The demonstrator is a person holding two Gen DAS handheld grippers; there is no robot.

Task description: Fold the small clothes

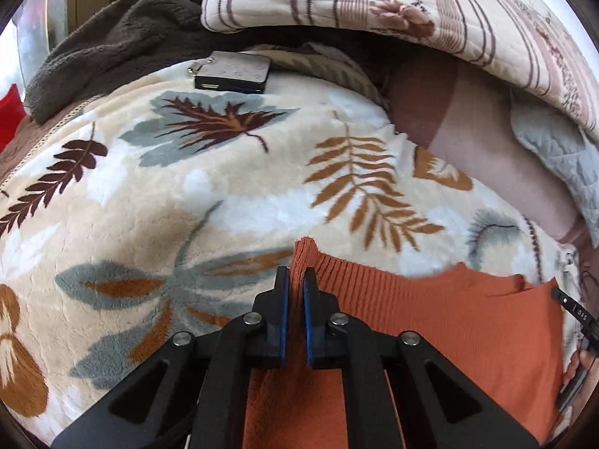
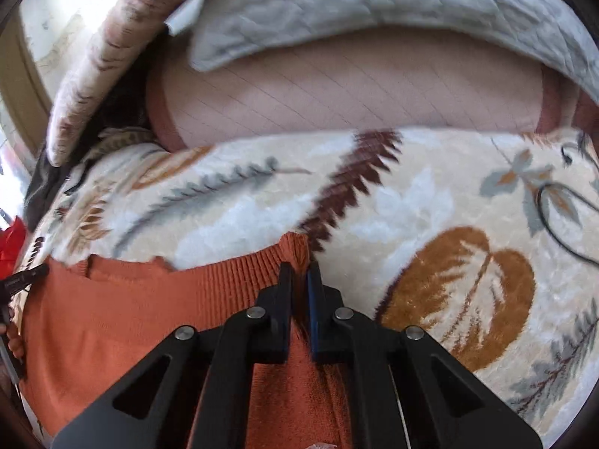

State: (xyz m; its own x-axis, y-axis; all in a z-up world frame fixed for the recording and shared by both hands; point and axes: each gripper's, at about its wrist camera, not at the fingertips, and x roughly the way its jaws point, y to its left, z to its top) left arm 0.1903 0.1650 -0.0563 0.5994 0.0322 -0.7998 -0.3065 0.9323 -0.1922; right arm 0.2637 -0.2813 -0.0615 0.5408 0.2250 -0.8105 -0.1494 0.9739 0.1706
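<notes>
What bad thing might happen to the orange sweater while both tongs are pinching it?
1. The left tongs and right tongs each pinch only a ribbed corner of the orange knit sweater, so a corner might slip out.
2. Pulling apart could stretch the knit.
3. Dragging might rumple the fluffy leaf-print blanket or nudge the dark rectangular device.

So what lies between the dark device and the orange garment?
Only bare leaf-print blanket between the device and the orange garment; the left wrist view shows it.
</notes>
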